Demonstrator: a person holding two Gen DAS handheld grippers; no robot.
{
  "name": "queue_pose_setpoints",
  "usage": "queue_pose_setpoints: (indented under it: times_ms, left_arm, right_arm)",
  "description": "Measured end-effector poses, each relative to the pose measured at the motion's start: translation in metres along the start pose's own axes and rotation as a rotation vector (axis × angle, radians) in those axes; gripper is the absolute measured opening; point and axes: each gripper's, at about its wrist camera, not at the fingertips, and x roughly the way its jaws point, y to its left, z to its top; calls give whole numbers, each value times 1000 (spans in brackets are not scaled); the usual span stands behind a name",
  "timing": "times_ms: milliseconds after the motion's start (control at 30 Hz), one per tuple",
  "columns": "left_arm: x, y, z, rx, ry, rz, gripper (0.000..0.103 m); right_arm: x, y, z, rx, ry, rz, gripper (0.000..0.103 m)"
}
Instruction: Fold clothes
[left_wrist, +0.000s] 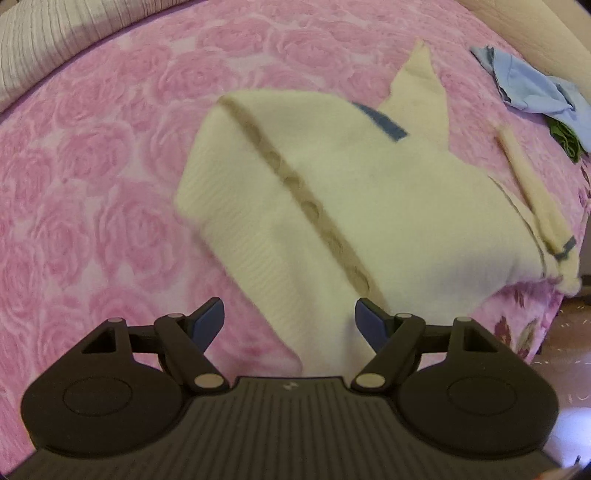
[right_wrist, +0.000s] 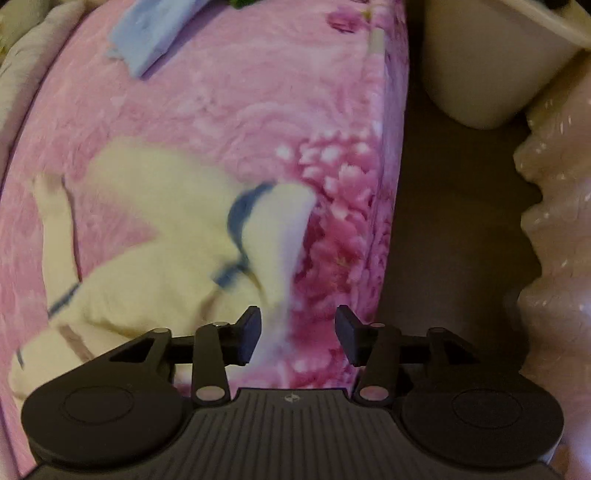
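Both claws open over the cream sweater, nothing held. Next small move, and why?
Probably bring the right claw down onto the sleeve end by the bed edge and close. The cream sweater lies half folded, and that blue-trimmed sleeve is loose. The left claw is open too.

Both wrist views close above one cream garment (left_wrist: 332, 192) (right_wrist: 166, 240).

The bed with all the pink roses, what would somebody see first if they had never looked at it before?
First, the fluffy cream knitted sweater with blue trim, lying partly folded in the middle of the pink rose-patterned bedspread. Next, the crumpled light blue cloth near the bed's far right edge. Close up, the left tool hangs open over the sweater's near edge.
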Motion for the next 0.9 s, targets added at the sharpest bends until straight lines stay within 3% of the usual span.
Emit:
queue_pose_setpoints:
  times_ms: [100,400,533,633,667,700,733,767,900]
  left_arm:
    - [3,5,16,-9,-30,0,76]
    - [37,72,60,-156,-137,-2,82]
    - [72,102,79,-253,-149,-86,84]
    - [99,118,86,-344,-128,-215,81]
    - [106,122,87,-374,-120,-274,69]
    - [110,122,86,-383,-105,-320,46]
    - [114,121,85,-387,-88,-361,34]
    - [117,120,84,-390,-71,-402,10]
    - [91,109,62,-299,-69,-385,6]
  right_arm:
    - [-3,9,-13,-24,-27,31,69]
    - [16,8,-25,61,-1,93,77]
    - [25,5,-20,115,-3,116,78]
    - [31,9,-16,117,-4,111,78]
    - [32,10,-15,112,-6,109,78]
    - [32,12,-15,106,-6,109,79]
    - [33,13,-14,100,-6,109,79]
    - [34,15,-14,95,-7,109,79]
    - [35,19,-13,75,-13,75,79]
